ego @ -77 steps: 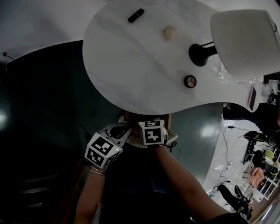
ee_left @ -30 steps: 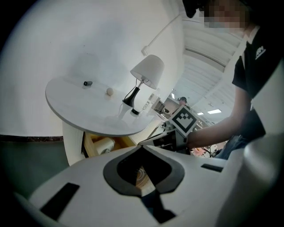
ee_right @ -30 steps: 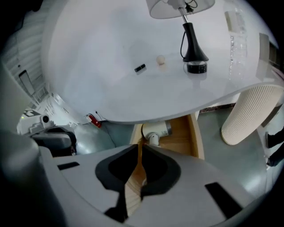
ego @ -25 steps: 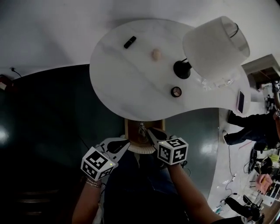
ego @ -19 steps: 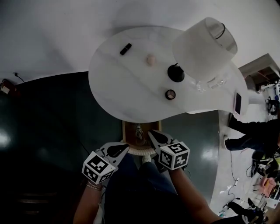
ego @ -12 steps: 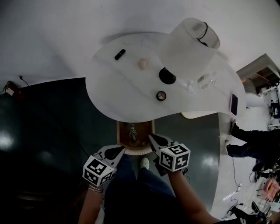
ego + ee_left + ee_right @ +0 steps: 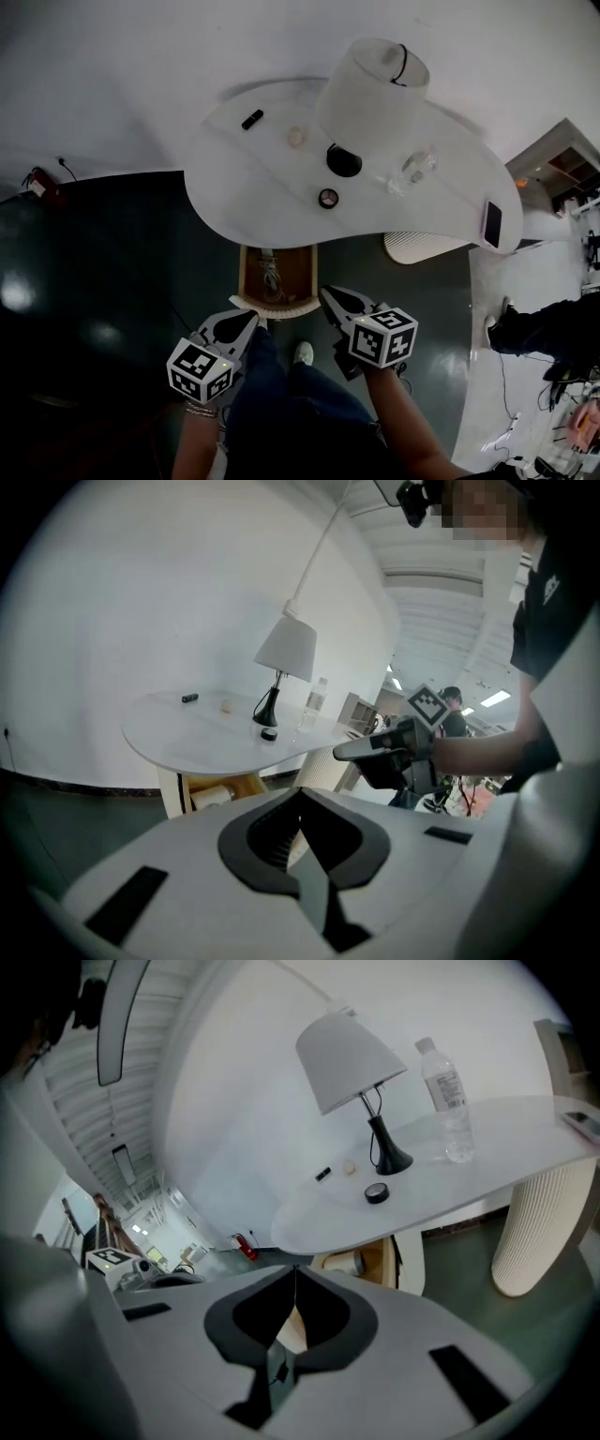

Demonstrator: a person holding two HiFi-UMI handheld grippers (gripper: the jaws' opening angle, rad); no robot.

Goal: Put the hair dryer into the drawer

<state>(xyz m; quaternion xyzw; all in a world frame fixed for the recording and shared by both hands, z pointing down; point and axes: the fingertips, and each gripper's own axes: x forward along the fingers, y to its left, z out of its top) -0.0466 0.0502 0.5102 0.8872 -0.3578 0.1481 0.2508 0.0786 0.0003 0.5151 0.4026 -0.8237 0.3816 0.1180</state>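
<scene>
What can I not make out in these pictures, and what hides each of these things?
- Head view: the back of the drawer lies under the table; the grey thing inside it is too small and dim to name.
- Left gripper view: the left gripper covers the drawer's lower part; only a pale round end shows.
- Head view: the small black object on the table is too small to identify.

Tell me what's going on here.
A person stands at a white table with a gripper in each hand. The left gripper and right gripper are both shut and empty, short of the open drawer under the table. A corded thing lies in the drawer, too small to name.
</scene>
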